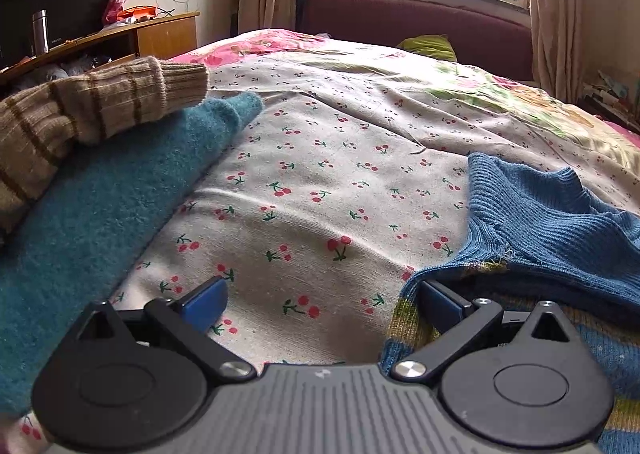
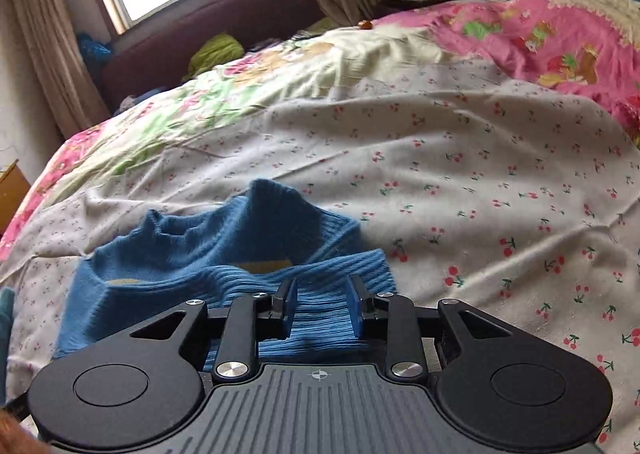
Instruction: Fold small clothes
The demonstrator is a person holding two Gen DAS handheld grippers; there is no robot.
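A small blue ribbed sweater with yellow-green stripes [image 1: 552,221] lies crumpled on the cherry-print sheet [image 1: 320,181]; it also shows in the right wrist view [image 2: 224,254]. My left gripper [image 1: 322,300] is open wide, low over the sheet, and its right finger touches the sweater's edge. My right gripper [image 2: 320,308] is partly open, with a fold of the blue sweater lying between its fingers; the pads do not press it. A teal knit garment [image 1: 100,205] and a beige striped knit sleeve [image 1: 100,109] lie to the left.
The bed carries a pink and green floral quilt [image 2: 540,37] beyond the sheet. A maroon headboard [image 1: 420,21] and window stand at the far end. A wooden cabinet [image 1: 160,33] with a steel flask [image 1: 40,31] stands at the left.
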